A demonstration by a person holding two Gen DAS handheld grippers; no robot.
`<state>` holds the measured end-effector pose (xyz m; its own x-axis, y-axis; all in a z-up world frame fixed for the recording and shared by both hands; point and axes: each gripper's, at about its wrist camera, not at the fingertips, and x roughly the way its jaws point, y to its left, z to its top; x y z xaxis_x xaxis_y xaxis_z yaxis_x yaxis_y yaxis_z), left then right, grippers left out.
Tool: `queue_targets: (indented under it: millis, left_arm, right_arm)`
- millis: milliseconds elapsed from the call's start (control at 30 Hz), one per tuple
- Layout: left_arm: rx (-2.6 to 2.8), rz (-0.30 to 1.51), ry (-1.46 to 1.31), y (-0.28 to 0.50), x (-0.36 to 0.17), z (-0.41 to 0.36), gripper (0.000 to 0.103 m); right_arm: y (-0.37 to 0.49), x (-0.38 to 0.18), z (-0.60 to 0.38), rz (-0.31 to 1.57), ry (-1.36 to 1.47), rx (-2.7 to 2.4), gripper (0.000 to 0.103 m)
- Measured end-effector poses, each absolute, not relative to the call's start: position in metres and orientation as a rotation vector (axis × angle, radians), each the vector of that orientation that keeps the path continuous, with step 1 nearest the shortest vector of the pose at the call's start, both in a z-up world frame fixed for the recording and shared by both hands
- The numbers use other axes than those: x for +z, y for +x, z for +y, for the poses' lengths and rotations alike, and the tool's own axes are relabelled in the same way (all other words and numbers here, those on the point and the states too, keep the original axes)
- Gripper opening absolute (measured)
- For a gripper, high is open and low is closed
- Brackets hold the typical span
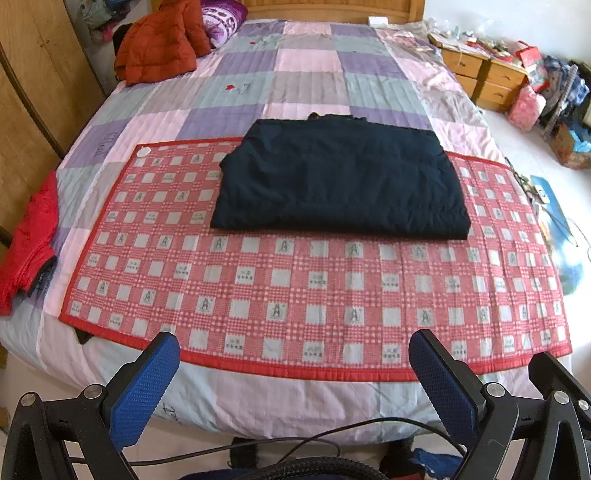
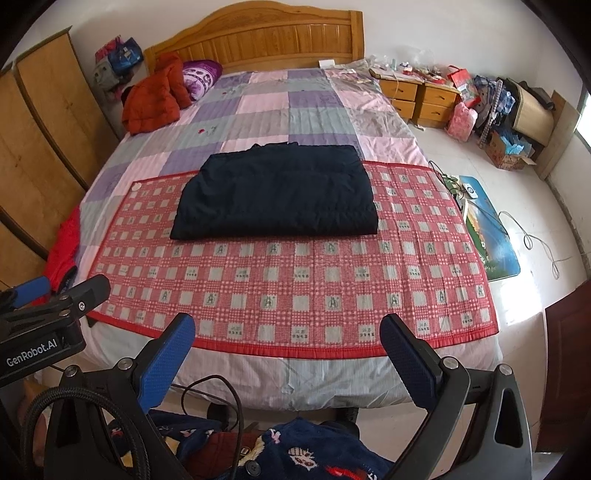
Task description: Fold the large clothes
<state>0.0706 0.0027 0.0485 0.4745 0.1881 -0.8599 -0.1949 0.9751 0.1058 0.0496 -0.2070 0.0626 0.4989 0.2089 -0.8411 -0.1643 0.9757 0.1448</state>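
Note:
A dark navy garment [image 1: 340,181] lies folded into a flat rectangle on a red checked mat [image 1: 295,295] on the bed; it also shows in the right wrist view [image 2: 277,192] on the mat [image 2: 295,291]. My left gripper [image 1: 291,343] is open and empty, held back at the foot of the bed, well short of the garment. My right gripper [image 2: 288,325] is open and empty too, also at the foot of the bed. The left gripper shows at the left edge of the right wrist view [image 2: 62,291].
An orange-red jacket [image 1: 159,40] lies at the bed's far left by a purple pillow [image 1: 221,18]. A red garment [image 1: 29,240] hangs off the left bed edge. Wooden wardrobe [image 2: 40,147] on the left, nightstands [image 2: 417,96] and clutter on the right, cables on the floor.

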Motion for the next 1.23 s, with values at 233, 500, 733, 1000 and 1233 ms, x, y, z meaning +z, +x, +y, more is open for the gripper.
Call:
queue_targets:
  millis: [233, 500, 733, 1000, 1233]
  left_arm:
    - [0.237, 1.05, -0.006, 0.0705, 0.0479, 0.0023, 0.102]
    - [0.236, 1.051, -0.008, 0.0711, 0.048, 0.0019, 0.102]
    - [0.233, 1.052, -0.008, 0.0712, 0.0472, 0.0018, 0.102]
    - [0.232, 1.05, -0.008, 0.0709, 0.0477, 0.0025, 0.102]
    - [0.22, 1.05, -0.012, 0.0697, 0.0432, 0.0014, 0.102]
  right_arm:
    - [0.0502, 0.064, -0.207, 1.025, 0.044, 0.226, 0.102]
    - [0.0513, 0.0645, -0.2056, 1.03, 0.047, 0.23, 0.102]
    - [0.0527, 0.0646, -0.2077, 1.032, 0.045, 0.234, 0.102]
    - [0.0527, 0.0647, -0.208, 1.031, 0.045, 0.234, 0.102]
    - [0.0528, 0.0648, -0.2077, 1.031, 0.046, 0.232, 0.102]
